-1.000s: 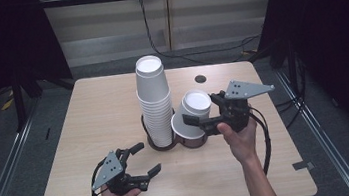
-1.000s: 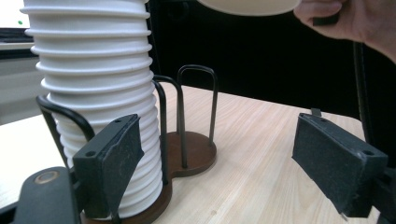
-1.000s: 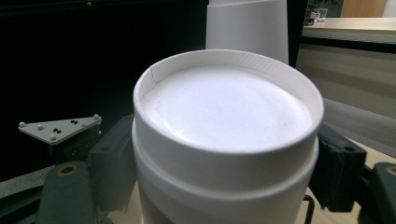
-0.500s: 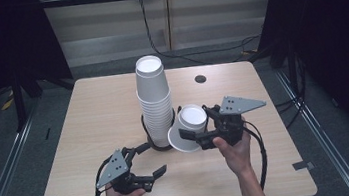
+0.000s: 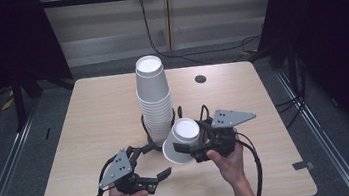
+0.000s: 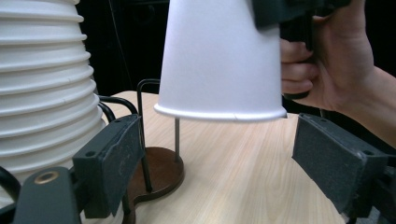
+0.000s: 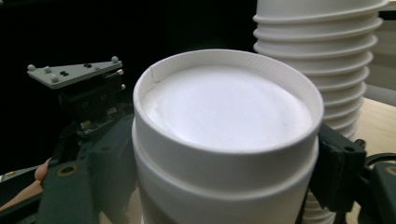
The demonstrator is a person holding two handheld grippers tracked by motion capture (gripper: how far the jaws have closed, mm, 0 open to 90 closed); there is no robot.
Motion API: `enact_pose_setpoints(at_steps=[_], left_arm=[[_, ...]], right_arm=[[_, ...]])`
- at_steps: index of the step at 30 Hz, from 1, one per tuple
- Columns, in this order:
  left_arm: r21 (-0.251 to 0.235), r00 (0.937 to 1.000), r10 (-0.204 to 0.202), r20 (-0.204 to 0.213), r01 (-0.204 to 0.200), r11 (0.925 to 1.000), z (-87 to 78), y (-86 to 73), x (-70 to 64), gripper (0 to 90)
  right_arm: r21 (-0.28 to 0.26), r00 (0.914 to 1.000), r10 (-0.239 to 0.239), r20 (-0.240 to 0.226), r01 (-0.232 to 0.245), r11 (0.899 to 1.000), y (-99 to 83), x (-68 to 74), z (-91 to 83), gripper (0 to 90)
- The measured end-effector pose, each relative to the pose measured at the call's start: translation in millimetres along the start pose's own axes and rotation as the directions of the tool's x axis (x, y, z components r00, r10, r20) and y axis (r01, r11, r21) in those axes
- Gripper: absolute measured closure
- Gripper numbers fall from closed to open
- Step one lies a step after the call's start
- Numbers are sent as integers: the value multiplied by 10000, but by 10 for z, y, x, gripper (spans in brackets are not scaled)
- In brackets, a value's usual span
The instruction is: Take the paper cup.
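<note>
Over the last second the right gripper point(image 5: 189, 149), clamped on an upturned white paper cup point(image 5: 181, 140), has drawn it down away from the tall white cup stack point(image 5: 154, 100), separating it, while the left gripper point(image 5: 157, 166) waits wide open just below.

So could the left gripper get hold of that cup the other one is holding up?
Probably yes. The left gripper is open, and in its own view the cup, upside down in the right gripper, hangs just ahead between its pads with nothing in between. The stack stands off to one side.
</note>
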State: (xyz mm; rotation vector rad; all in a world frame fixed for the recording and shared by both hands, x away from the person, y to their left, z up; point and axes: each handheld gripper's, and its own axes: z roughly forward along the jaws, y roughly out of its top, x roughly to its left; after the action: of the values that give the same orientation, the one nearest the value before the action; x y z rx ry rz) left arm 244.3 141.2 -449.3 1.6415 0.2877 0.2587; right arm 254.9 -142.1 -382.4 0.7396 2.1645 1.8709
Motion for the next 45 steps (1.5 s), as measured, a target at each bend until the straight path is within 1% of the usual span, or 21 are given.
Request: enact_pose_setpoints(at_steps=[2, 6, 8, 10, 14, 16, 19, 20, 25, 26, 29, 30, 33, 34, 36, 38, 39, 41, 42, 43, 45], left_arm=[[-83, 9998, -47, 207, 49, 10000, 7, -15, -1, 154], [-154, 9996, -134, 265, 139, 9998, 43, -49, -14, 154], [-67, 9994, -91, 332, 94, 9999, 66, -58, -16, 152], [8, 9992, -90, 379, 90, 10000, 88, -62, -17, 145], [104, 9993, -48, 365, 44, 9999, 134, -69, -27, 154], [82, 9988, -114, 474, 110, 9999, 170, -79, -25, 144], [100, 9983, -259, 525, 254, 9996, 226, -94, -23, 94], [99, 9983, -215, 540, 210, 9997, 244, -96, -22, 87], [91, 9974, -330, 646, 324, 9994, 322, -96, -26, 81], [104, 9971, -276, 707, 269, 9996, 328, -92, -28, 82], [-255, 9950, -502, 869, 526, 9983, 326, -86, -26, 108], [-243, 9957, -427, 822, 448, 9987, 331, -83, -28, 109], [-244, 9949, -503, 878, 527, 9983, 347, -85, -16, 114], [-292, 9935, -539, 999, 571, 9979, 349, -87, -9, 121], [-152, 9935, -508, 1019, 526, 9985, 347, -82, 3, 136], [-152, 9917, -674, 1097, 694, 9975, 348, -80, 6, 147], [-142, 9914, -678, 1117, 698, 9975, 346, -79, 7, 152], [-52, 9924, -612, 1066, 622, 9981, 340, -71, 10, 158], [-43, 9918, -605, 1125, 613, 9981, 336, -68, 16, 160], [-8, 9912, -614, 1172, 619, 9981, 335, -67, 15, 161], [149, 9924, -521, 1111, 508, 9986, 332, -63, 18, 163]], right_arm=[[44, 10000, -18, -84, 19, 10000, -34, 32, 15, 220], [113, 9997, 48, -239, -45, 9999, -101, 56, 49, 221], [152, 9992, 76, -396, -70, 9999, -133, 61, 77, 221], [237, 9992, 81, -394, -71, 9997, -165, 61, 102, 222], [231, 9986, 285, -444, -275, 9994, -225, 49, 125, 222], [221, 9985, 269, -476, -259, 9994, -240, 52, 136, 223], [148, 9978, 307, -586, -299, 9994, -240, 67, 152, 223], [166, 9977, 319, -600, -310, 9994, -242, 70, 161, 223], [198, 9968, 292, -739, -279, 9994, -251, 99, 202, 223], [226, 9966, 307, -764, -290, 9993, -251, 104, 207, 223], [83, 9957, 366, -848, -360, 9993, -237, 109, 183, 221], [25, 9957, 364, -851, -363, 9993, -230, 108, 178, 221], [123, 9964, 313, -793, -304, 9995, -221, 107, 182, 217], [102, 9963, 327, -789, -320, 9994, -222, 106, 180, 215], [65, 9965, 373, -754, -369, 9993, -225, 103, 178, 209], [60, 9961, 420, -775, -416, 9991, -233, 94, 179, 201], [16, 9958, 441, -797, -441, 9990, -237, 90, 180, 198], [-26, 9963, 377, -768, -380, 9993, -238, 97, 183, 193], [-49, 9966, 363, -737, -368, 9993, -238, 99, 186, 185], [-29, 9962, 426, -763, -430, 9991, -236, 97, 191, 178], [-88, 9963, 484, -711, -492, 9988, -234, 90, 191, 146]])
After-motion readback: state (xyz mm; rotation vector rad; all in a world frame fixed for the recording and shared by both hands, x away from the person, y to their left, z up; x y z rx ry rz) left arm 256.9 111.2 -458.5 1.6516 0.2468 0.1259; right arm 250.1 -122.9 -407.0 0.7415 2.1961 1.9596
